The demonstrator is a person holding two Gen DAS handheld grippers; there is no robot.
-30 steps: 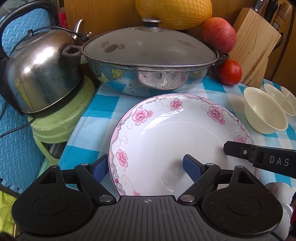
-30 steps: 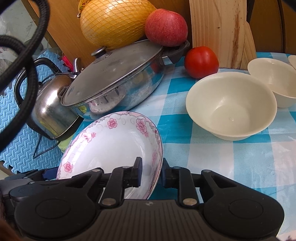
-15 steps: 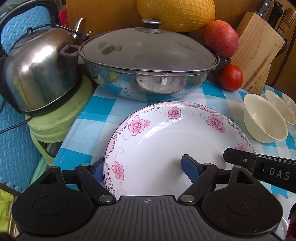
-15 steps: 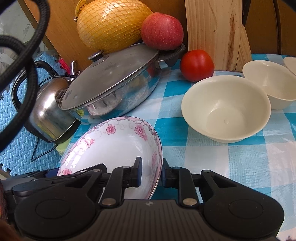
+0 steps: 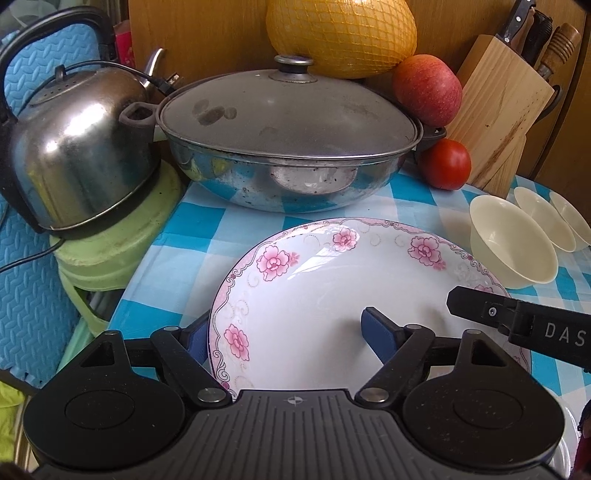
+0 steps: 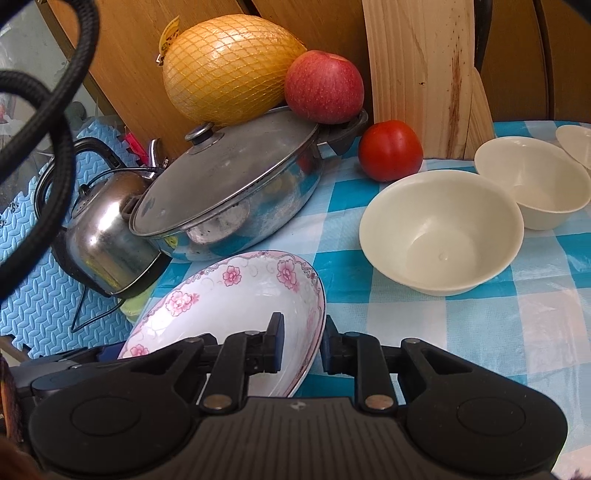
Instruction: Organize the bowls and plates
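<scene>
A white plate with pink flowers [image 5: 332, 295] is held above the blue checked tablecloth [image 5: 177, 266]. My right gripper [image 6: 301, 341] is shut on the plate's right rim [image 6: 314, 325]; one of its fingers [image 5: 480, 312] shows in the left wrist view. My left gripper [image 5: 284, 334] is open, its jaws straddling the plate's left rim, one finger under and one over. Several cream bowls [image 6: 441, 229] [image 5: 511, 245] stand in a row to the right on the cloth.
A lidded steel pan [image 5: 288, 136] stands behind the plate, with a netted pomelo [image 5: 340, 33], an apple [image 5: 426, 90] and a tomato [image 5: 445, 164]. A kettle [image 5: 74, 147] sits on a green stool at left. A wooden knife block [image 5: 498, 107] stands at back right.
Both grippers and the plate have drawn back and upward from the pan and bowls. The right grip on the rim is unchanged; the left stays open.
</scene>
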